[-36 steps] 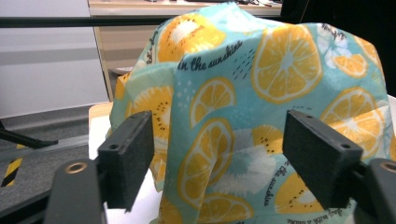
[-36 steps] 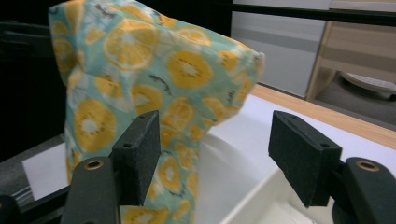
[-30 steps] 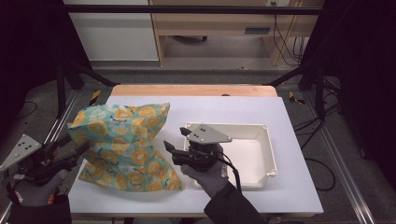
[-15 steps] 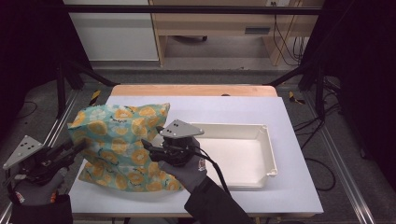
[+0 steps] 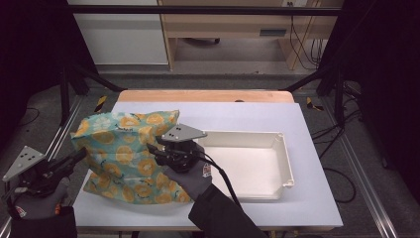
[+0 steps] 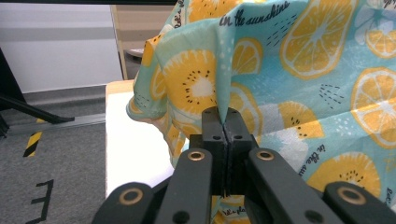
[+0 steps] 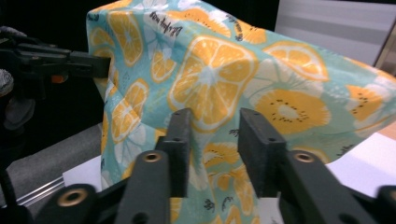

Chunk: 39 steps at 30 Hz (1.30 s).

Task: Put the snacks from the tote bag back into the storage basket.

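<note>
The table [image 5: 317, 198] is wearing a white top, and a big bag [image 5: 124, 148] with orange slices printed on it is sitting on its left side, standing up puffy. A white tray [image 5: 285, 153] is lying just beside the bag, on its right. The left gripper [image 5: 79, 154] is pinching a fold of the bag's left edge, its jaws clamped tight together on the cloth [image 6: 219, 100]. The right gripper [image 5: 151, 148] is pushing against the bag's right side. Its jaws have just been closing, with a bulge of the bag [image 7: 210, 93] sitting between them, but they are not squeezing it yet.
</note>
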### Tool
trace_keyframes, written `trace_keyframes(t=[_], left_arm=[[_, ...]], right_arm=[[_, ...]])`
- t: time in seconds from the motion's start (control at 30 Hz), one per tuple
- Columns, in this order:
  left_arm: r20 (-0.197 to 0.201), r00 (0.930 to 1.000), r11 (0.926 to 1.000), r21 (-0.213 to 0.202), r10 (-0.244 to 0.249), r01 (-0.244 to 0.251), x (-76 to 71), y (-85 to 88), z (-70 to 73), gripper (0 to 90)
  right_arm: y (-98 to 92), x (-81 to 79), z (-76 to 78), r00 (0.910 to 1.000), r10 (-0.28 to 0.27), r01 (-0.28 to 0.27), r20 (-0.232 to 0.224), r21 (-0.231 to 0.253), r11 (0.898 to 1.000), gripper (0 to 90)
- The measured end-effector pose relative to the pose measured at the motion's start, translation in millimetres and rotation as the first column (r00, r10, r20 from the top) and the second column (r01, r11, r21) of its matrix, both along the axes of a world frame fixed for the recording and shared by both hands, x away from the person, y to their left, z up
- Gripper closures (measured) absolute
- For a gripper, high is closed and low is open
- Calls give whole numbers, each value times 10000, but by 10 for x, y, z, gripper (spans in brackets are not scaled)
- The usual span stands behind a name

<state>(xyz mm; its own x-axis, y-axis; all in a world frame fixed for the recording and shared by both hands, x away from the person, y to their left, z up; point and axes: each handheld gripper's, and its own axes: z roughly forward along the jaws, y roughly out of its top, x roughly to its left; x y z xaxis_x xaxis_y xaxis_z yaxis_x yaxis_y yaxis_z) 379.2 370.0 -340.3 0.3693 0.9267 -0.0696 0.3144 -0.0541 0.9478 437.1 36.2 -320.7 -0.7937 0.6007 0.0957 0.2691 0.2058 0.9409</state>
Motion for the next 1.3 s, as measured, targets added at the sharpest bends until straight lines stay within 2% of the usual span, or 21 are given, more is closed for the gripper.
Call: trace_keyframes(t=[0.27, 0.47, 0.7, 0.93, 1.1, 1.3], left_arm=[[-11, 10000, 9999, -106, -61, 61, -19, 18, 8, 898], [122, 9999, 9999, -106, -76, 77, -50, 14, 32, 898], [158, 9997, 9996, -222, -173, 176, -99, 22, 31, 900], [214, 9997, 9996, -223, -141, 146, -198, 3, 17, 900], [197, 9996, 9990, -396, -184, 192, -239, 29, -6, 900], [179, 9997, 9996, -226, -167, 171, -259, 15, -45, 900]], right_arm=[[40, -16, 30, 9999, 144, -146, -66, -346, 9993, 894], [-4, -66, 75, 9997, 239, -239, 10, -162, 9996, 900], [-31, -227, 80, 9979, 616, -614, 202, -114, 9980, 900], [-58, -354, 6, 9955, 947, -947, 75, -23, 9955, 900], [-36, -402, -72, 9933, 1150, -1151, -117, -65, 9933, 900], [-15, -415, -199, 9916, 1233, -1239, -401, -138, 9922, 900]])
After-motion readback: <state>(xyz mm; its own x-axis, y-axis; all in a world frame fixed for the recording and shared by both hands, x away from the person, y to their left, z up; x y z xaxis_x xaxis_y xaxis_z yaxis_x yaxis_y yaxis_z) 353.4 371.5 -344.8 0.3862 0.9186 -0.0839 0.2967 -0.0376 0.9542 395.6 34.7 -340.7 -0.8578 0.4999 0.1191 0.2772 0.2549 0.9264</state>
